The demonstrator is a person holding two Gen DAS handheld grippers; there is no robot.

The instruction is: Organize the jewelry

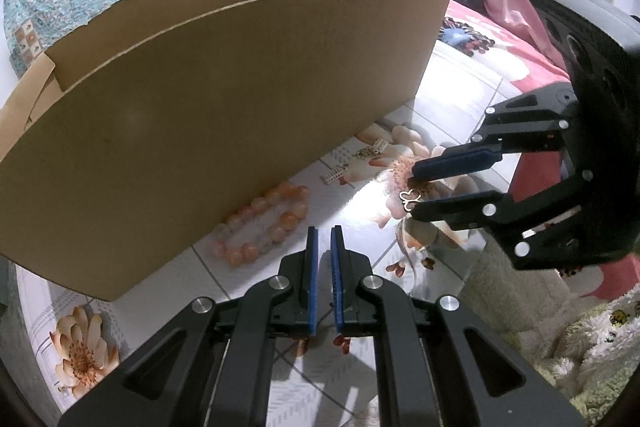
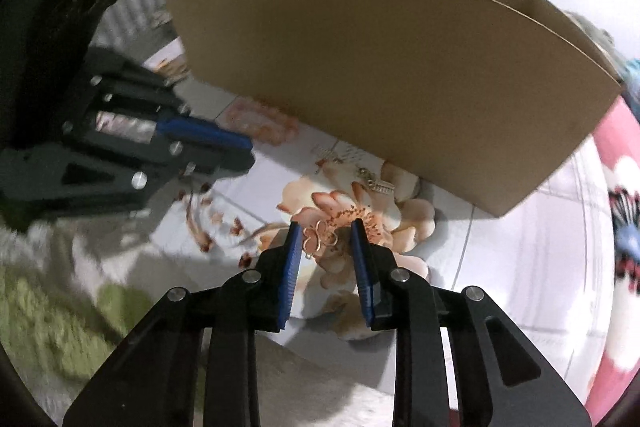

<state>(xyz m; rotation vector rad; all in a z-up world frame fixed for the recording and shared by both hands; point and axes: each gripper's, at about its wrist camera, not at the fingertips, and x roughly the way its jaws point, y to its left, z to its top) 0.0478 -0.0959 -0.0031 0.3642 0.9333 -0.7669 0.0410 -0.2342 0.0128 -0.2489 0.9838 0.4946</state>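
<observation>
A glossy cloth (image 1: 360,203) printed with peach flowers and grey grid lines covers the surface. On it stands a cardboard box (image 1: 224,99). Along the box's near wall lie a peach bead bracelet (image 1: 264,223), small silver clips (image 1: 335,174) and, further out on a printed flower, a gold butterfly charm (image 1: 410,198).

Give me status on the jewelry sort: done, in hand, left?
Done: nothing visibly; the box interior is hidden. In hand: right gripper is open around the gold butterfly piece, not gripping it; left gripper is shut and empty. Left: bead bracelet and small clips lie on the table.
</observation>
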